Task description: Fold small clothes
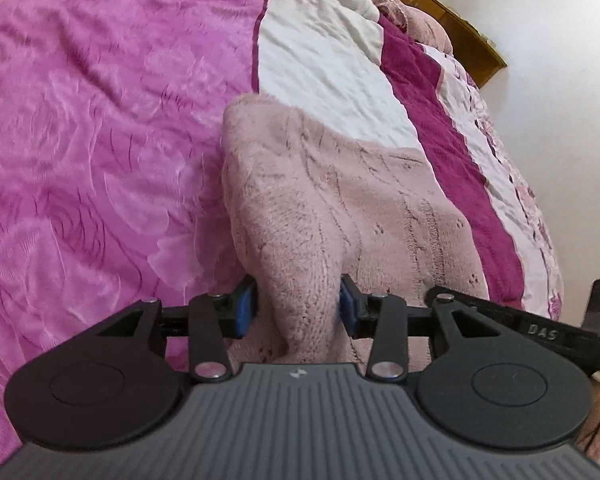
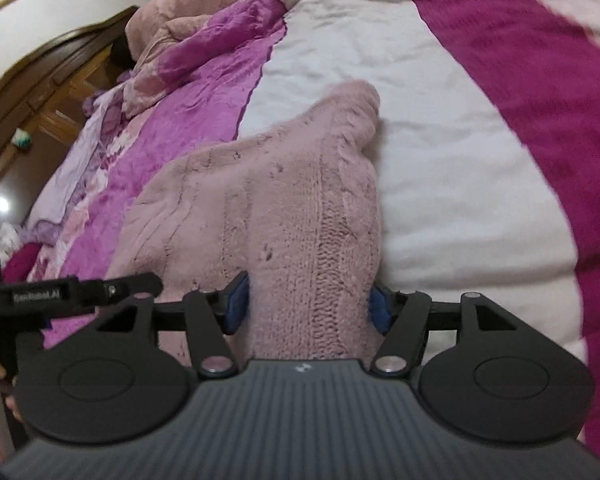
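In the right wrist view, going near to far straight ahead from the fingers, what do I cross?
Right gripper → pink knitted garment → white sheet panel → bunched pink and purple blankets → wooden headboard.

Each hand carries the same tool. The left tongs (image 1: 298, 306) have a dark grey ribbed body with a small pale emblem at its front edge, flanked by two round black discs, each with a faint circle pressed into it. Black link bars run forward from silver round-headed rivets to the fingers, which end in blue pads (image 1: 245, 309). The right tongs (image 2: 306, 304) are built alike: the same ribbed grey housing, black discs, silver pins and blue pads (image 2: 236, 303). A black bar with pale lettering, too blurred to read in full, juts in at the side of each view.
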The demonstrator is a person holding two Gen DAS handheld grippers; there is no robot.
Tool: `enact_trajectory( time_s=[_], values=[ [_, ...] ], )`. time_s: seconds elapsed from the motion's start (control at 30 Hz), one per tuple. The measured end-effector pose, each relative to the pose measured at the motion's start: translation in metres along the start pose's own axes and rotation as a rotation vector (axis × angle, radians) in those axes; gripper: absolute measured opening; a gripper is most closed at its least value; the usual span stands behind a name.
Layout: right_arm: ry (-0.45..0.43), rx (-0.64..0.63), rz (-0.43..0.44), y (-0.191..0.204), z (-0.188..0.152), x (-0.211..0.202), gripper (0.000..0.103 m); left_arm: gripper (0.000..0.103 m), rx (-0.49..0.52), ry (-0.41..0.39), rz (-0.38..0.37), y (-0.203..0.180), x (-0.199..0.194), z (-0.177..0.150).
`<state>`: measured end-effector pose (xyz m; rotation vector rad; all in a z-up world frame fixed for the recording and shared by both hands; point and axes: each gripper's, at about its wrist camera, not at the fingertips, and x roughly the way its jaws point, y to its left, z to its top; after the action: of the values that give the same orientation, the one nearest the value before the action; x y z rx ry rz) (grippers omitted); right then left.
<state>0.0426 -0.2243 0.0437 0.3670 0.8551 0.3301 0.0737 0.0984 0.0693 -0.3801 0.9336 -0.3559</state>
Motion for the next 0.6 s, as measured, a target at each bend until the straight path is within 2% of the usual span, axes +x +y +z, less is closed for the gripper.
enact_trajectory(
  time_s=[0.1, 0.2, 0.33, 0.53, 0.57, 0.6],
  values=[
    [-0.018, -0.004, -0.003, -0.004, 0.009, -0.011, 0.065, 0.053, 0.003, -0.028, 0.020, -0.002, -0.003, 0.011],
    [-0.076, 0.015, 0.000, -0.013, 0.019, -0.021, 0.067, 0.059, -0.007, -0.066, 0.028, 0.000, -0.004, 0.024],
    [-0.118, 0.059, 0.013, -0.023, 0.043, -0.008, 0.075, 0.063, -0.047, -0.069, 0.006, 0.006, 0.008, 0.048],
    [-0.040, 0.138, 0.032, -0.038, 0.069, 0.048, 0.075, 0.061, -0.105, -0.051, -0.012, 0.016, 0.046, 0.075],
    [-0.027, 0.134, 0.037, -0.038, 0.071, 0.056, 0.074, 0.060, -0.097, -0.053, -0.025, 0.015, 0.050, 0.077],
    [-0.025, 0.123, 0.047, -0.036, 0.071, 0.061, 0.055, 0.048, -0.076, -0.060, -0.039, 0.013, 0.053, 0.077]
  ],
)
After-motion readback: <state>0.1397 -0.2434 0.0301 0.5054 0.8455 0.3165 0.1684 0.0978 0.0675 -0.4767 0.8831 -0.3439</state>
